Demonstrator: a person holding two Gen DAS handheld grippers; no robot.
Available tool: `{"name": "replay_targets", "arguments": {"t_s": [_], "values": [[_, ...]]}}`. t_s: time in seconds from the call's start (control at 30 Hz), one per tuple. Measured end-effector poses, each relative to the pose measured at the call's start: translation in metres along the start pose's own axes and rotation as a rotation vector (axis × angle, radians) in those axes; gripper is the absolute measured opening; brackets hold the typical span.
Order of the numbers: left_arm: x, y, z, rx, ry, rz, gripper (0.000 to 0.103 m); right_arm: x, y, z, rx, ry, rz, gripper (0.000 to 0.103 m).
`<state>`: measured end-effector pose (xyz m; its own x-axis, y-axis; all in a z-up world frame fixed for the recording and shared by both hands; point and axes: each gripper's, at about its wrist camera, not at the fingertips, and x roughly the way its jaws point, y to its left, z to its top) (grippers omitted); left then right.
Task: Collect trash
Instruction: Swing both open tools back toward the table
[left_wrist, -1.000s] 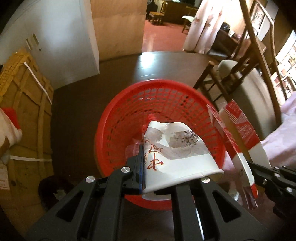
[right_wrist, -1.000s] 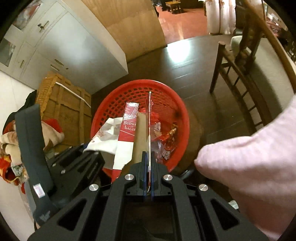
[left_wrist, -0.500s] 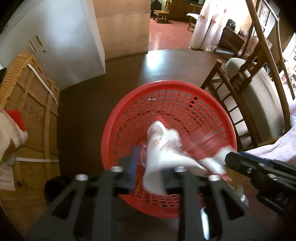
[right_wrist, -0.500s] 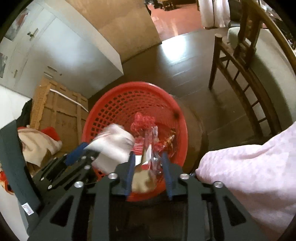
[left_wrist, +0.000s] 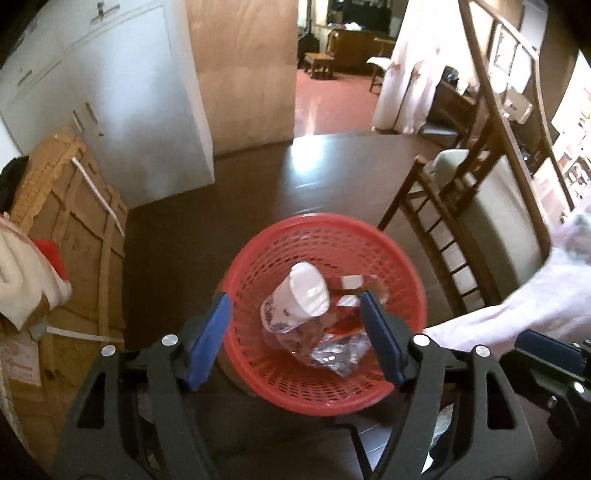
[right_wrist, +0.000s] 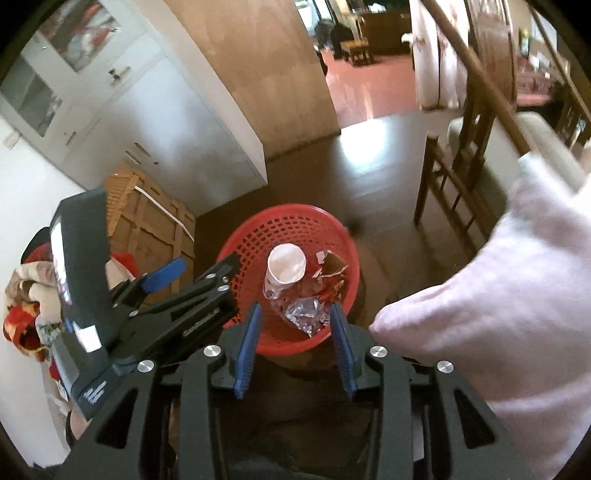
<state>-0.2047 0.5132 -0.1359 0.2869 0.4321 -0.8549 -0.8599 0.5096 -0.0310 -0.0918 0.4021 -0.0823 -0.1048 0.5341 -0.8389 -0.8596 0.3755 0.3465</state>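
Left wrist view: left gripper (left_wrist: 295, 332) and right gripper (right_wrist: 295, 332) both spread wide, empty, paper cup (left_wrist: 301, 301) lying in red basket (left_wrist: 406, 280).

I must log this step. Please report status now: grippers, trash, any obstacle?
Left gripper open, right gripper open, both empty. Paper cup and wrappers inside red basket. Nothing blocking.

Red mesh basket (left_wrist: 325, 391), white printed cup (left_wrist: 295, 301), blue fingers (left_wrist: 208, 336).
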Motion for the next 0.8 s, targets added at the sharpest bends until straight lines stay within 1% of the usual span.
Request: {"name": "replay_targets", "arguments": {"t_s": [0.03,0.1,0.17,0.23,0.27,0.37,0.4,0.5,0.57,0.67,0.8], "values": [[-0.006,-0.003,0.000,0.005,-0.009,-0.006,0.072,-0.014,0.001,-0.002,-0.009,-0.021,-0.010,0.041],[-0.025,-0.012,0.002,0.018,-0.043,-0.022,0.077,-0.035,0.000,-0.006,-0.020,-0.058,-0.028,0.047],[-0.045,-0.022,0.002,0.035,-0.080,-0.046,0.080,-0.060,-0.004,-0.013,-0.027,-0.100,-0.062,0.050],[-0.064,-0.035,0.003,0.060,-0.114,-0.072,0.081,-0.087,-0.012,-0.023,-0.026,-0.138,-0.109,0.050],[-0.072,-0.042,0.003,0.071,-0.130,-0.084,0.081,-0.098,-0.017,-0.028,-0.025,-0.152,-0.135,0.052],[-0.104,-0.070,0.002,0.127,-0.192,-0.132,0.081,-0.130,-0.035,-0.044,-0.008,-0.200,-0.204,0.059],[-0.114,-0.081,0.001,0.150,-0.209,-0.151,0.084,-0.142,-0.042,-0.050,-0.001,-0.218,-0.228,0.063],[-0.144,-0.118,-0.009,0.225,-0.252,-0.215,0.091,-0.183,-0.070,-0.077,0.038,-0.290,-0.313,0.076],[-0.160,-0.143,-0.017,0.284,-0.271,-0.251,0.093,-0.207,-0.092,-0.095,0.078,-0.331,-0.359,0.079],[-0.181,-0.189,-0.036,0.385,-0.287,-0.309,0.095,-0.238,-0.128,-0.125,0.149,-0.358,-0.423,0.081],[-0.200,-0.256,-0.066,0.528,-0.263,-0.401,0.096,-0.276,-0.188,-0.169,0.282,-0.374,-0.495,0.083]]}}
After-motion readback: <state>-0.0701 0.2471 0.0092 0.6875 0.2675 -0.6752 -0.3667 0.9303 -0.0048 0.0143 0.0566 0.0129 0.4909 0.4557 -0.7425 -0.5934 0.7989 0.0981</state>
